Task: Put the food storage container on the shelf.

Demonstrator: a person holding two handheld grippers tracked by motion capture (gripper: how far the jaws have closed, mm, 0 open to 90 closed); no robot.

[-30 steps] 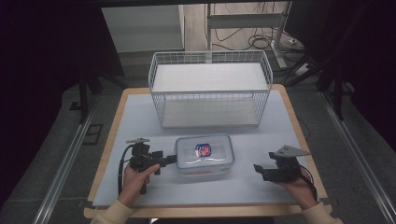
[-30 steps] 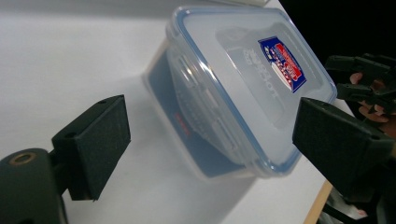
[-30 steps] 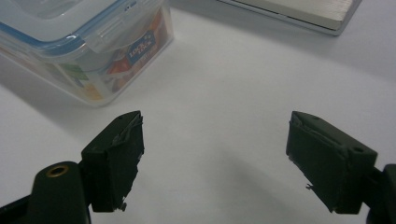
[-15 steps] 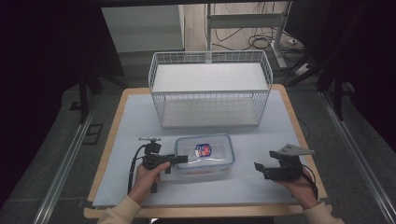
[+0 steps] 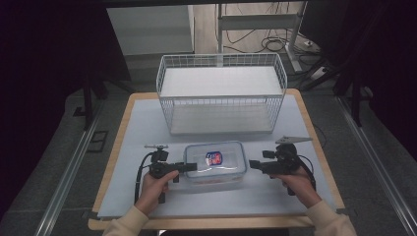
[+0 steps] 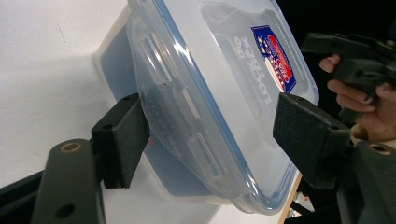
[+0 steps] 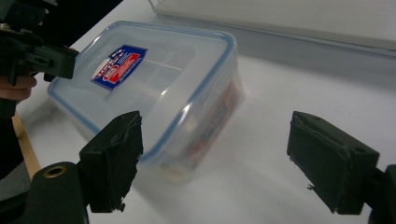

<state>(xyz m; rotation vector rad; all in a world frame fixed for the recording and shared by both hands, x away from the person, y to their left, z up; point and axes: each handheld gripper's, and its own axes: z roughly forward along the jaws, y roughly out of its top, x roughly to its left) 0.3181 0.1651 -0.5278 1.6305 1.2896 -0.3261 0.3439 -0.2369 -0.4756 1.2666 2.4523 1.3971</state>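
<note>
A clear plastic food container (image 5: 215, 162) with a blue-rimmed lid and a red and blue sticker (image 5: 214, 158) lies flat near the table's front. My left gripper (image 5: 191, 167) is at its left end. In the left gripper view my left gripper (image 6: 212, 133) is open and its jaws straddle that end of the container (image 6: 210, 84). My right gripper (image 5: 252, 163) sits just off the container's right end. In the right gripper view my right gripper (image 7: 224, 161) is open, with the container's corner (image 7: 154, 79) reaching in by the left jaw.
A white wire basket (image 5: 221, 110) stands behind the container at the back of the table. A pale mat (image 5: 142, 128) covers the wooden tabletop. Dark floor and cables lie beyond the table's edges.
My left gripper has moved right until its jaws reach around the container's left end. My right gripper has moved left, closer to the container's right end. The container has stayed in place.
</note>
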